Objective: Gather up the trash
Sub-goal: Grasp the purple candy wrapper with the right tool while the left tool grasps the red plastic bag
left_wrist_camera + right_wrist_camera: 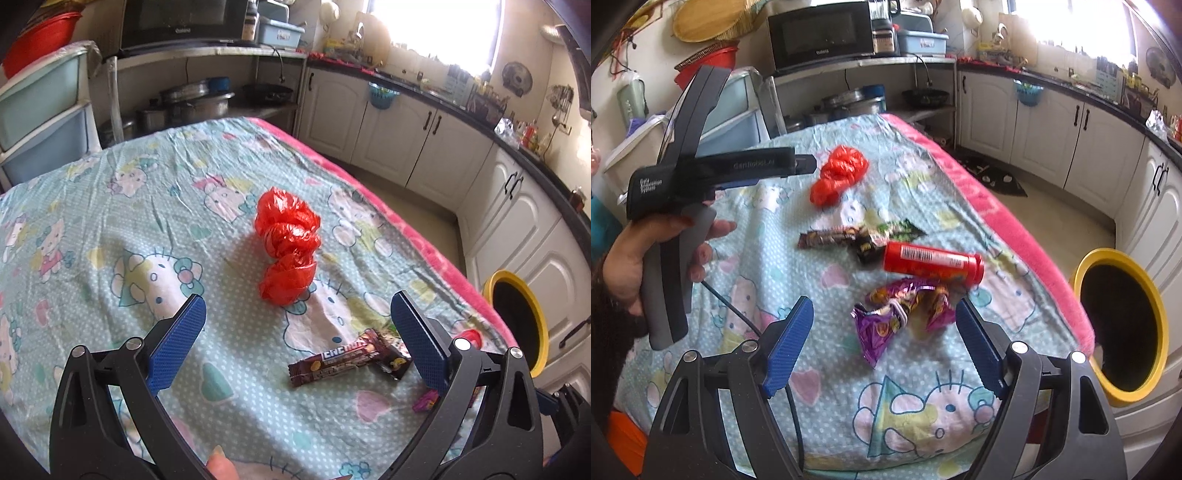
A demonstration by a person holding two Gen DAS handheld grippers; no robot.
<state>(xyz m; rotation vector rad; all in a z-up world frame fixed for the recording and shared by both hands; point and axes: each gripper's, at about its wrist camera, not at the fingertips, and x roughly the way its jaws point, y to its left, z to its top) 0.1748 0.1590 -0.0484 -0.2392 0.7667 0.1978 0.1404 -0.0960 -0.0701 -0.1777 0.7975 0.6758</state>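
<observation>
A table covered with a pale blue cartoon-print sheet [110,229] fills most of both views, with a pink blanket edge [1008,218] running down its right side. On the floor just beside that edge stands a yellow-rimmed bin [1123,328], its dark mouth turned toward the cameras.

The left gripper [297,321] hangs over the near part of the table with its blue fingers [177,343] spread wide and nothing between them. In the right wrist view a hand [635,258] grips its handle. The right gripper [884,328] is likewise wide open and holds nothing.

The trash lies on the sheet. A crumpled red plastic bag [288,247] sits near the middle, ahead of the left gripper. Nearer, a red tube with a barcode label [932,263] lies on its side. Just in front of the right gripper's fingers lies a crumpled purple snack wrapper [901,317]. A brown chocolate bar wrapper [336,356] lies flat beside the left gripper's right finger, touching a small dark wrapper [868,249] and a green-edged one [901,227].
</observation>
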